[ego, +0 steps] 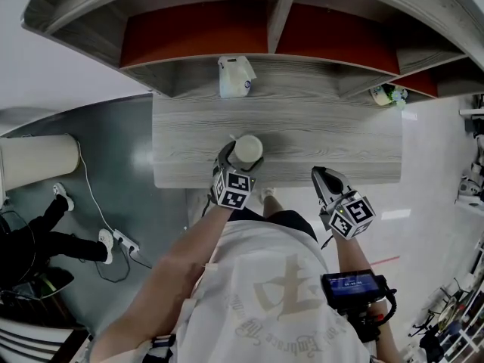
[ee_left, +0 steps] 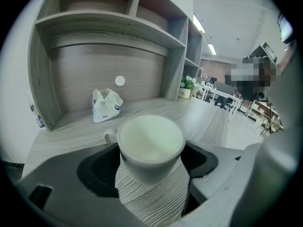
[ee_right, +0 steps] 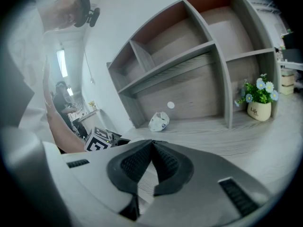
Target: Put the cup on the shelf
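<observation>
A white cup (ego: pixel 247 150) with a small handle stands upright at the front of the grey wooden desk top (ego: pixel 340 138), below the shelf unit (ego: pixel 302 74). My left gripper (ego: pixel 233 159) is shut on the cup (ee_left: pixel 150 143); the jaws press its sides and wood grain shows beneath it. To the right, my right gripper (ego: pixel 324 176) hovers over the desk's front edge, shut with nothing in it; its pads (ee_right: pixel 163 162) meet at the tips. The shelf compartments (ee_left: pixel 109 37) above the desk look bare.
A white tied bag (ego: pixel 235 76) (ee_left: pixel 106 105) (ee_right: pixel 159 121) lies at the back of the desk. A small flower pot (ego: pixel 388 94) (ee_right: pixel 258 100) stands at the back right. A person in black (ego: pixel 45 237) and a cable are on the floor at the left.
</observation>
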`<state>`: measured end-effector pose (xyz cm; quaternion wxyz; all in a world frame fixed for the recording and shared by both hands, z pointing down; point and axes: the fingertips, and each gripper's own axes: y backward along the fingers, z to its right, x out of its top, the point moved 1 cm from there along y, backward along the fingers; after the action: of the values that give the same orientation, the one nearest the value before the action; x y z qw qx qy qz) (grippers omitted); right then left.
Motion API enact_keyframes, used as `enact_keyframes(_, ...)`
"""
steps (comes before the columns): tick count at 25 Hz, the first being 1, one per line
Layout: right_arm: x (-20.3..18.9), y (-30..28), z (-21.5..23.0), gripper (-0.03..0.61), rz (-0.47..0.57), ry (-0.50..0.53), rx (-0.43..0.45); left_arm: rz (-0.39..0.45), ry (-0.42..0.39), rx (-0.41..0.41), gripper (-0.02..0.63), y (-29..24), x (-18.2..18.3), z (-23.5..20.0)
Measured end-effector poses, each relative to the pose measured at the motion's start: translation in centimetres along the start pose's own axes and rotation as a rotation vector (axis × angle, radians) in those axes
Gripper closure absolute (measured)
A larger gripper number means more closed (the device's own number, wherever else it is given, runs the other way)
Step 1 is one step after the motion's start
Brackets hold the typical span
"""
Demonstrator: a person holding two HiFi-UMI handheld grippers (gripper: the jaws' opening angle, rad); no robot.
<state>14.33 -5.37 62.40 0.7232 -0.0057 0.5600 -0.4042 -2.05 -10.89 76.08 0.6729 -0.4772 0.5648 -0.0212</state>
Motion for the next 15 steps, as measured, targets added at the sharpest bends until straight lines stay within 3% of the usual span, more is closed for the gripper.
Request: enact_keyframes(15,1.2,-1.5,-1.1,0.574,0.012,0.02,0.041,0.047,0.045,-0.057,0.206,2.4,1.6,0.1)
